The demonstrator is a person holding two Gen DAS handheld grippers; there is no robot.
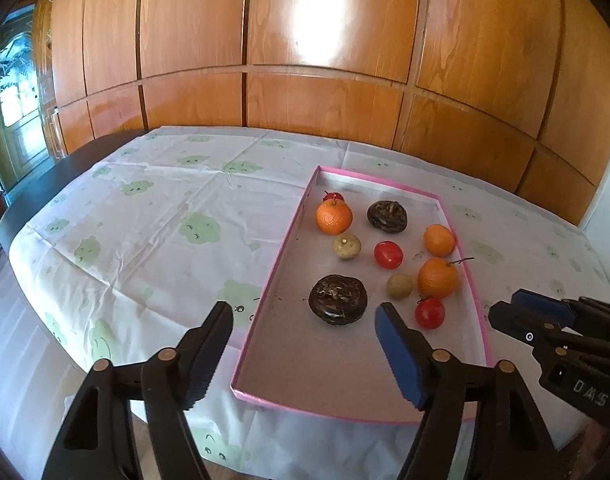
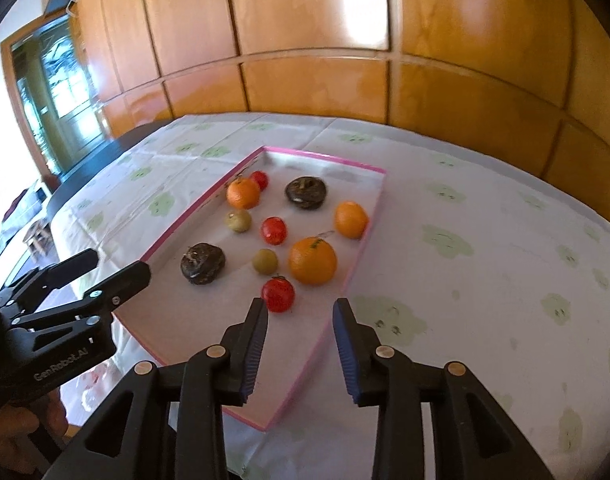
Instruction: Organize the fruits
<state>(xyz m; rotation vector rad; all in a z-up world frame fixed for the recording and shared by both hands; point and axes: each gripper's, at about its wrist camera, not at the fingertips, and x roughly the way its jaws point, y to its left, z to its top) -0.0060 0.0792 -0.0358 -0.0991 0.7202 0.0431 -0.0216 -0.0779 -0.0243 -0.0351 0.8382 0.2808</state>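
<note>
Open fingers point(image 2: 257, 344) short of tomato point(image 2: 278, 294)

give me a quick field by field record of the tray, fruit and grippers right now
tray: pink-rimmed tray on a table with a patterned cloth
fruit in tray: three oranges, three red tomatoes, two small tan fruits, two dark brown fruits
left gripper: open, empty, above the tray's near end
right gripper: open, empty, near the closest tomato
</note>
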